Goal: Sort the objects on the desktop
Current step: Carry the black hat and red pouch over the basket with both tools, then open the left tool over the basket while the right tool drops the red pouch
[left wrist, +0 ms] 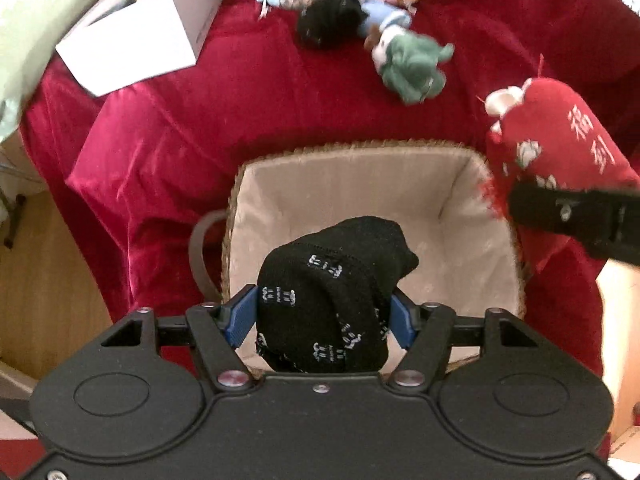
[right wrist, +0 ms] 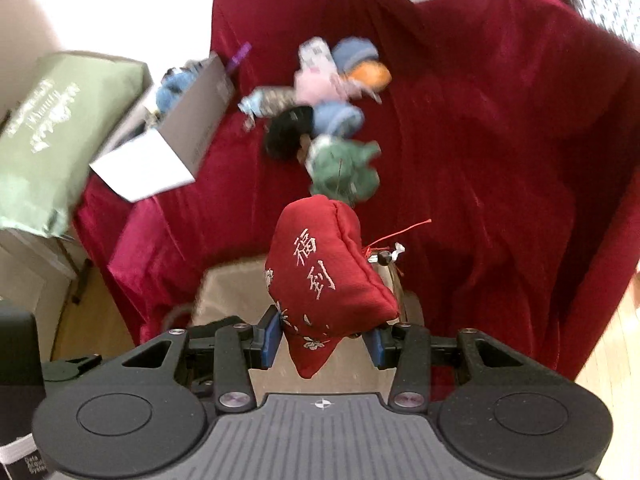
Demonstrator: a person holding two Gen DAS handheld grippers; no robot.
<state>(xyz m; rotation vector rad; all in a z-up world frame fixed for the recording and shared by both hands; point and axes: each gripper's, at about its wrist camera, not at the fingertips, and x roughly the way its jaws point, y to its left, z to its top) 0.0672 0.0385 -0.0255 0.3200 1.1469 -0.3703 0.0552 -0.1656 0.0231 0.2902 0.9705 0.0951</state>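
- Closest in, the left gripper [left wrist: 324,316] has its blue pads [left wrist: 240,320] pressed on both sides of a rolled black sock [left wrist: 328,296]; the bundle hangs right above the woven basket [left wrist: 352,148], over its near half.
- Just beside the basket's right rim, the right gripper [right wrist: 324,338] clamps a red embroidered pouch [right wrist: 324,276] by its lower corner; its fingers stand narrow on the fabric, and the pouch leans over the basket's edge.
- To do this step well, I would judge: bring each bundle inside the rim before letting go; drop the sock first, since it is already centred; keep the two tools apart so they do not knock.
- Materials: the sock is soft knit with small white motifs, a rounded lump; the pouch is satiny, plump, white-stitched, with a thin red tassel cord [right wrist: 404,230]; the basket is coarse straw, squarish, lined in pale cloth.
- Beyond the basket, on the crimson velvet cover [left wrist: 240,92], lies a heap of rolled socks [left wrist: 360,12], green, black, blue, pink; left of the heap stands an open white cardboard box [left wrist: 136,48].
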